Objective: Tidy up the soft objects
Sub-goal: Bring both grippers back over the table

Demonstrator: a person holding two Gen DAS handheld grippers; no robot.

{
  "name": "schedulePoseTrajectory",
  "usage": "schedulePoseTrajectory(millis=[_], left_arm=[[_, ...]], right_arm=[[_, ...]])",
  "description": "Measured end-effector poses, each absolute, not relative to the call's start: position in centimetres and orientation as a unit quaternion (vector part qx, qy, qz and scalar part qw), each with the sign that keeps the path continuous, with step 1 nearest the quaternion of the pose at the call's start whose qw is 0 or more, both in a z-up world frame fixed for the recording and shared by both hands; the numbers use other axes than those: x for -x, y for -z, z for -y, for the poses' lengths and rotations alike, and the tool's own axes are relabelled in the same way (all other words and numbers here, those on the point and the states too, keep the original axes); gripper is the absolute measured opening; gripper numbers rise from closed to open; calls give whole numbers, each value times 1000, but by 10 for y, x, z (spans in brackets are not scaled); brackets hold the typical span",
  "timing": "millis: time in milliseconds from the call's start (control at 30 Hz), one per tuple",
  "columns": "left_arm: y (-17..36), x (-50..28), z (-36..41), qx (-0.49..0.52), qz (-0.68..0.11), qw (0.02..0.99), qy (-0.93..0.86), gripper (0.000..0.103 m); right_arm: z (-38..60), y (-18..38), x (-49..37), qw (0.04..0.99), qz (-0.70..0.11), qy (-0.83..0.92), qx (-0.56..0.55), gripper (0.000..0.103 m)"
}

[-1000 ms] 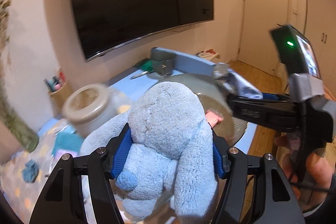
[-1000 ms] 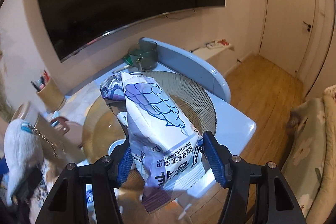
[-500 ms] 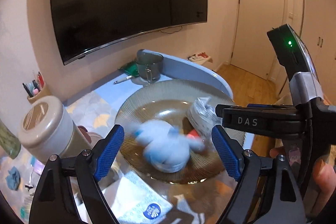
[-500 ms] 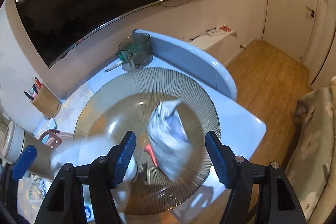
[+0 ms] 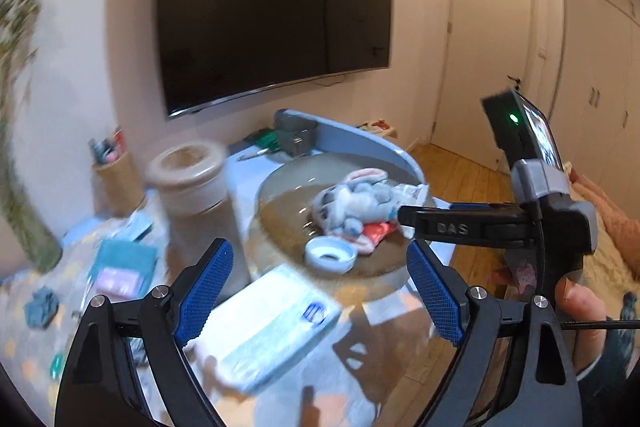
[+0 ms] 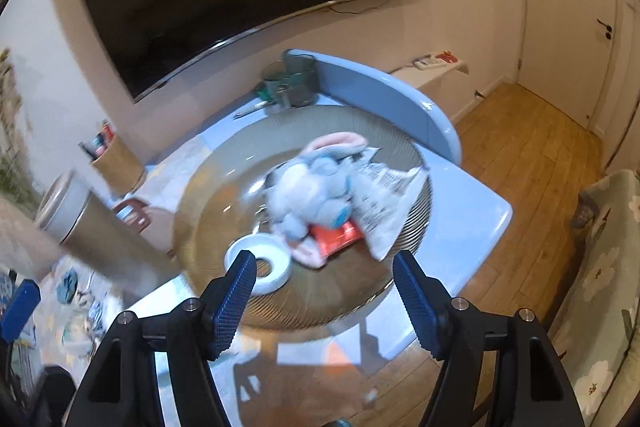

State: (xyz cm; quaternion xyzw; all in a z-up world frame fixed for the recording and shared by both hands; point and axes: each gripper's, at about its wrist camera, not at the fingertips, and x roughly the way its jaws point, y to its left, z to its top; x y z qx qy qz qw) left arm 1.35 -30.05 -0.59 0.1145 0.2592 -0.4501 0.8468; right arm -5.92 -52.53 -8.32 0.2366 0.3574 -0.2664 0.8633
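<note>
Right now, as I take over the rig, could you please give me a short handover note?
Left gripper: open, empty, hanging above the table near a pale blue tissue pack.
Right gripper: open, empty, above the near rim of the glass plate.
On the plate: plush toy, white wipes packet touching it on the right, a red packet partly under both, and a white ring.
Done: plush and wipes packet are on the plate.
Left: the tissue pack, likely, and small cloth items lying on the table.

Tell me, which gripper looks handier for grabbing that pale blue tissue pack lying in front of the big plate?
Probably the left gripper: it is open, and the tissue pack lies right below its fingers. The right gripper, also open, faces the plate instead.
</note>
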Motion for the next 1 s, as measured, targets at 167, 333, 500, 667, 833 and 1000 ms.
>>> schedulePoseTrajectory(millis=[167, 333, 500, 667, 833, 1000], left_arm=[[6, -25, 255, -100, -267, 872, 398, 88], [8, -42, 198, -66, -282, 894, 341, 88], [23, -65, 123, -53, -293, 920, 254, 89], [53, -100, 52, -13, -329, 931, 159, 99], [100, -128, 5, 6, -367, 926, 91, 99], [140, -140, -17, -12, -370, 927, 56, 99]], right_arm=[[486, 84, 54, 877, -361, 251, -195, 83], [442, 80, 46, 893, -357, 207, -177, 83], [371, 80, 26, 919, -351, 131, -123, 85], [305, 89, -2, 937, -333, 62, -80, 90], [239, 120, -39, 951, -307, -29, -38, 90], [195, 161, -83, 926, -367, -80, -27, 90]])
